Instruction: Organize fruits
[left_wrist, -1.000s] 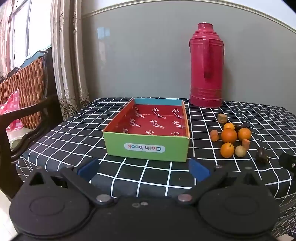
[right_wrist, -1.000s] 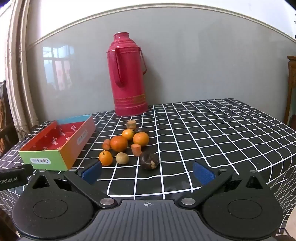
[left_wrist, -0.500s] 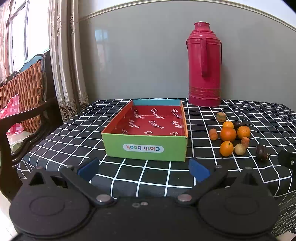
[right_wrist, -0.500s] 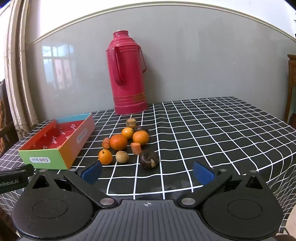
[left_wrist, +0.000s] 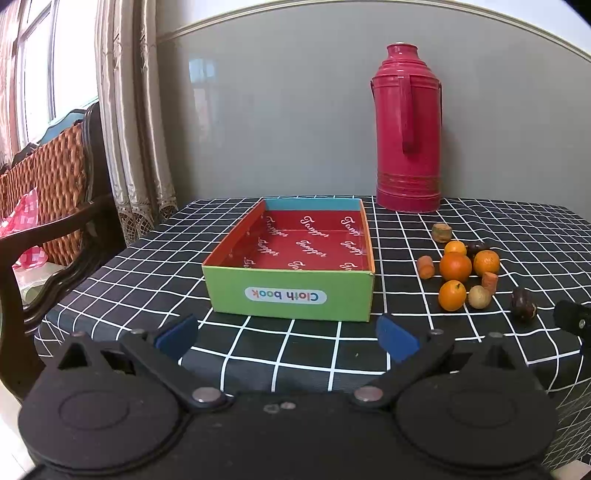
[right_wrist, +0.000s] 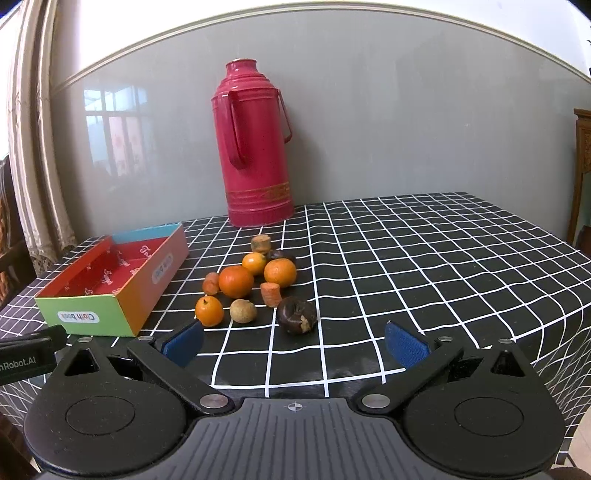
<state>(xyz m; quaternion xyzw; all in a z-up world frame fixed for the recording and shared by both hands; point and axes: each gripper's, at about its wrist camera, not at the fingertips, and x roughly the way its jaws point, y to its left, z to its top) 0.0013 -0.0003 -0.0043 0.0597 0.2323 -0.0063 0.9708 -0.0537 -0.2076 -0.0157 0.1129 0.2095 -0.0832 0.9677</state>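
An open cardboard box (left_wrist: 291, 295) with a green front and red inside stands empty on the checked tablecloth; it also shows in the right wrist view (right_wrist: 110, 295). To its right lies a cluster of small fruits: several oranges (right_wrist: 235, 281) (left_wrist: 455, 266), carrot pieces (right_wrist: 270, 294), a tan round fruit (right_wrist: 243, 311) and a dark brown one (right_wrist: 296, 315) (left_wrist: 523, 303). My left gripper (left_wrist: 287, 338) is open and empty, just in front of the box. My right gripper (right_wrist: 294, 343) is open and empty, just in front of the dark fruit.
A tall red thermos (right_wrist: 255, 162) (left_wrist: 408, 129) stands at the back against the grey wall. A wicker chair (left_wrist: 48, 206) and curtains (left_wrist: 129, 122) are left of the table. The table's near edge lies just under both grippers.
Both grippers have drawn back and dipped slightly, so the box and fruits sit a little lower in view. Nothing on the table has moved.
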